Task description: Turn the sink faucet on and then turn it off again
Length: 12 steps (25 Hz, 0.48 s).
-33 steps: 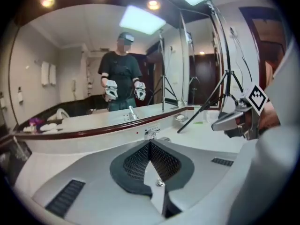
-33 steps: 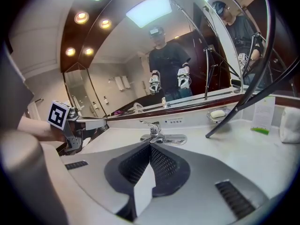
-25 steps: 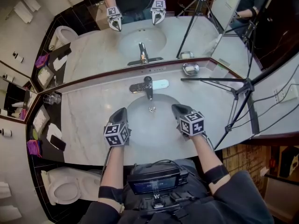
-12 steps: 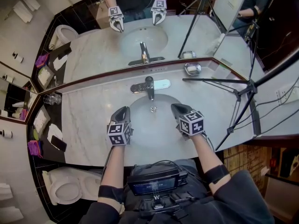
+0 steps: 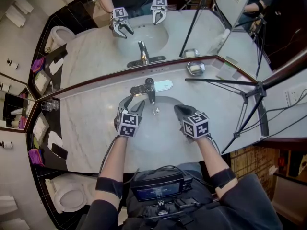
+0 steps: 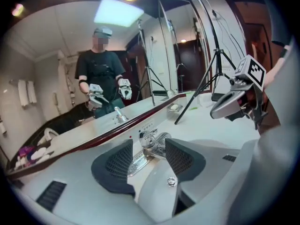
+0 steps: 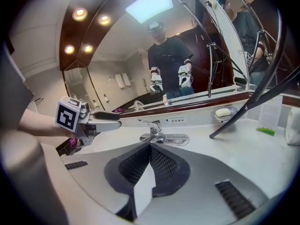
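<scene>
The chrome faucet (image 5: pixel 150 87) stands at the back of the white sink basin (image 5: pixel 158 133), with its lever on top and no water running that I can see. My left gripper (image 5: pixel 132 104) hangs over the basin's back left, just short of the faucet. Its jaws are opening with nothing pressed between them. In the left gripper view the faucet (image 6: pixel 152 144) shows beyond the gap of the left gripper (image 6: pixel 149 154). My right gripper (image 5: pixel 176 110) hovers shut and empty over the basin's right side. In the right gripper view it (image 7: pixel 150 148) points at the faucet (image 7: pixel 153 130).
A black tripod (image 5: pixel 242 92) straddles the counter on the right. A soap dish (image 5: pixel 195 68) sits against the mirror (image 5: pixel 144 37) behind the faucet. Drinking glasses (image 5: pixel 49 103) stand at the counter's left end. A toilet (image 5: pixel 67 198) is below left.
My left gripper has moved forward toward the faucet, rolled, and gone from shut to open. The right gripper has stayed put.
</scene>
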Each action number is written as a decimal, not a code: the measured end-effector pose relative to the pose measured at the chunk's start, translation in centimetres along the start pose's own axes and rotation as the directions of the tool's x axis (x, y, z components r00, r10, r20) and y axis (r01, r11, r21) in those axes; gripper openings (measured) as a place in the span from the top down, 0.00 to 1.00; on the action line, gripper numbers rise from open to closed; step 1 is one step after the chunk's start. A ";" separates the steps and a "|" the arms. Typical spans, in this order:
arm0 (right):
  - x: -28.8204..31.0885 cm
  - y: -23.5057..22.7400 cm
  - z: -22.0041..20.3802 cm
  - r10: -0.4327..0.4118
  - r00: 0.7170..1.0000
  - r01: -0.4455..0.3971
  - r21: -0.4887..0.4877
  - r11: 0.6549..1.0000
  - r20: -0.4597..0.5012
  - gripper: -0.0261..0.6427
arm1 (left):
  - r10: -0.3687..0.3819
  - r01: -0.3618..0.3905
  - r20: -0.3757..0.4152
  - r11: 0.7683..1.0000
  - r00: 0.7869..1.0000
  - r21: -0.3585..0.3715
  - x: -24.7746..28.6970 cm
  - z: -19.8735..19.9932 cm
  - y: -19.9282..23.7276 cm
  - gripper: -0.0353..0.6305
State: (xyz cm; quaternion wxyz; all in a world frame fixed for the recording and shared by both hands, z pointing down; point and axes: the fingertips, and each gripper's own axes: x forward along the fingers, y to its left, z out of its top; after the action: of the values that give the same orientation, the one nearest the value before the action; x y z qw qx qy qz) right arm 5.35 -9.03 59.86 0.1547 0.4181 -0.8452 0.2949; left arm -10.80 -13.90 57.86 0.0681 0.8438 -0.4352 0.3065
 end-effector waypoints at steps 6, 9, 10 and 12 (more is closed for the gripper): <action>-0.3 -1.4 -0.1 -0.017 1.000 0.017 0.009 1.000 -0.006 0.94 | -0.038 0.070 -0.113 0.953 0.993 0.294 4.5 0.2 -0.9 0.54; -0.3 -1.9 0.1 -0.022 1.000 0.022 0.012 1.000 -0.003 0.94 | -0.043 0.094 -0.134 0.909 0.990 0.407 6.0 0.6 -1.2 0.54; -0.3 -2.0 0.2 -0.023 1.000 0.023 0.013 1.000 -0.003 0.94 | -0.052 0.107 -0.138 0.900 0.989 0.423 6.4 0.7 -1.4 0.55; -0.3 -2.2 0.1 -0.026 1.000 0.026 0.016 1.000 -0.004 0.94 | -0.070 0.128 -0.145 0.886 0.987 0.445 7.1 0.7 -1.8 0.60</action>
State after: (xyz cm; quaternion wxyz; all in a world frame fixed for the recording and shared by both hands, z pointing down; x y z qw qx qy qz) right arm 7.31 -9.96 60.41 0.1566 0.4297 -0.8369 0.3006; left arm -5.97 -18.01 61.66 -0.0879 0.8367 -0.3030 0.4477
